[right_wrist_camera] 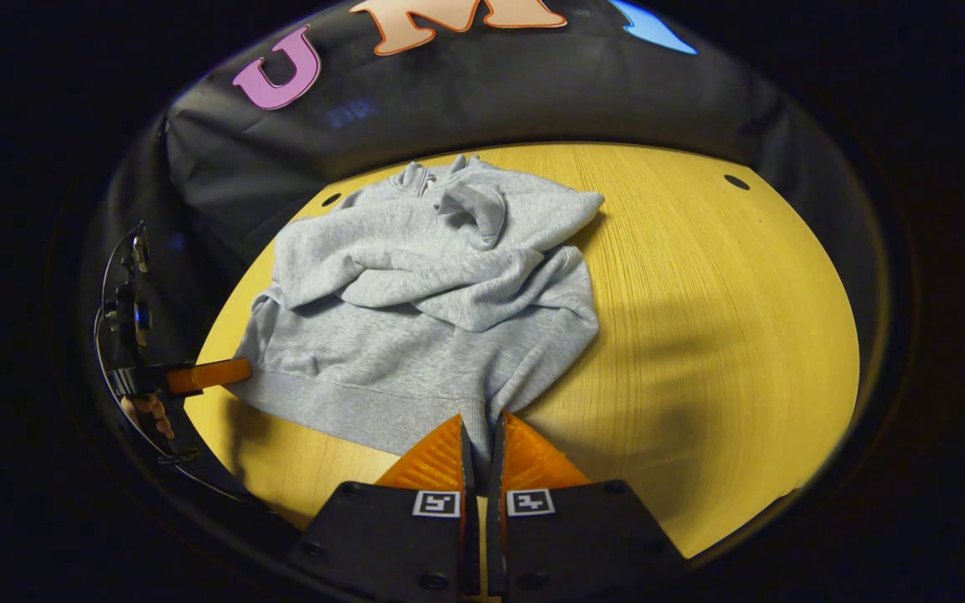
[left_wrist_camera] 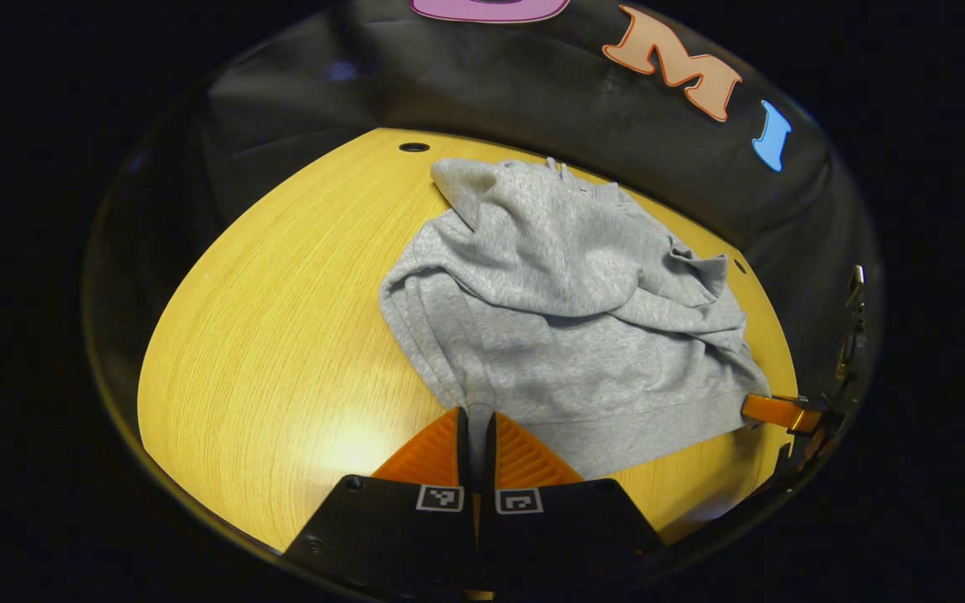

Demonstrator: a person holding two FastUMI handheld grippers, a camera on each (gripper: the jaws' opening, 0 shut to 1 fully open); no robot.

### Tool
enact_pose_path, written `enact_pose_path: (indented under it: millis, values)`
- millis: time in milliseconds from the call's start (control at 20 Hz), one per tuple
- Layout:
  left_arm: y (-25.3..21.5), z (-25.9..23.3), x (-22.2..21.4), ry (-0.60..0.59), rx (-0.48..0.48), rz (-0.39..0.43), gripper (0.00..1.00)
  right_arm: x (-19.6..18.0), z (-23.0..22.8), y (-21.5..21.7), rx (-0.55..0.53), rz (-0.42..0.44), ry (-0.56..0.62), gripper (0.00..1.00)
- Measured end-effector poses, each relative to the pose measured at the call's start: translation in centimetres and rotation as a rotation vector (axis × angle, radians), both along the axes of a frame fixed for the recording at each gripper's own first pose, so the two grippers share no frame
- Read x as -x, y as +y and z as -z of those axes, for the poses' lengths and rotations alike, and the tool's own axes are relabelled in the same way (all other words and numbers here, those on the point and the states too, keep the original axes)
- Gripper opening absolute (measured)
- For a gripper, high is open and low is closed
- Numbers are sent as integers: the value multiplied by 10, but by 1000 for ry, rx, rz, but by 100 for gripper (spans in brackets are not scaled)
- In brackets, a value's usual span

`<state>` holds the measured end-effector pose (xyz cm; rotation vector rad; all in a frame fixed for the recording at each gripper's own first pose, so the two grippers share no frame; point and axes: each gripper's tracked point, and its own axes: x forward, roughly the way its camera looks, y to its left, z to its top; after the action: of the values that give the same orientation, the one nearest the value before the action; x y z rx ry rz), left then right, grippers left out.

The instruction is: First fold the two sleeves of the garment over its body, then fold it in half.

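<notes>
Left gripper view: left gripper (left_wrist_camera: 476,423) low at the sweatshirt's (left_wrist_camera: 566,318) near hem, fingers pinching the cloth. Right gripper (right_wrist_camera: 479,431) likewise clamps the hem's other corner. Sleeves lie folded across the body on the wooden surface (left_wrist_camera: 281,335).

A staged recording booth rather than a lived-in room; black cloth (left_wrist_camera: 466,92) hangs as a wall close behind a bare wooden table (left_wrist_camera: 281,335); the tabletop has small round holes (left_wrist_camera: 414,147) near its far edge; a grey sweatshirt (right_wrist_camera: 424,310) lies on it under a bright light; beyond is dark.
</notes>
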<state>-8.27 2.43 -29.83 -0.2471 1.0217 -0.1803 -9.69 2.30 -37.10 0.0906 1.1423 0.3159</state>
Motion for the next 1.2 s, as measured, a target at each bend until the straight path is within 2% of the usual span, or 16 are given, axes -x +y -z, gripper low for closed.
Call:
enact_pose_path:
  millis: [250,550,950,1200]
  values:
    - [-4,-32,-11,-40,21,5,0,-10,-30,13,-95,22,-5,6]
    - [-4,-64,-37,-77,62,-11,0,-41,-65,21,-192,65,-41,6]
    - [5,-88,-74,-104,120,-61,0,-83,-89,19,-346,188,-11,6]
    - [6,-99,-106,-129,136,-63,0,-115,-97,27,-441,259,18,6]
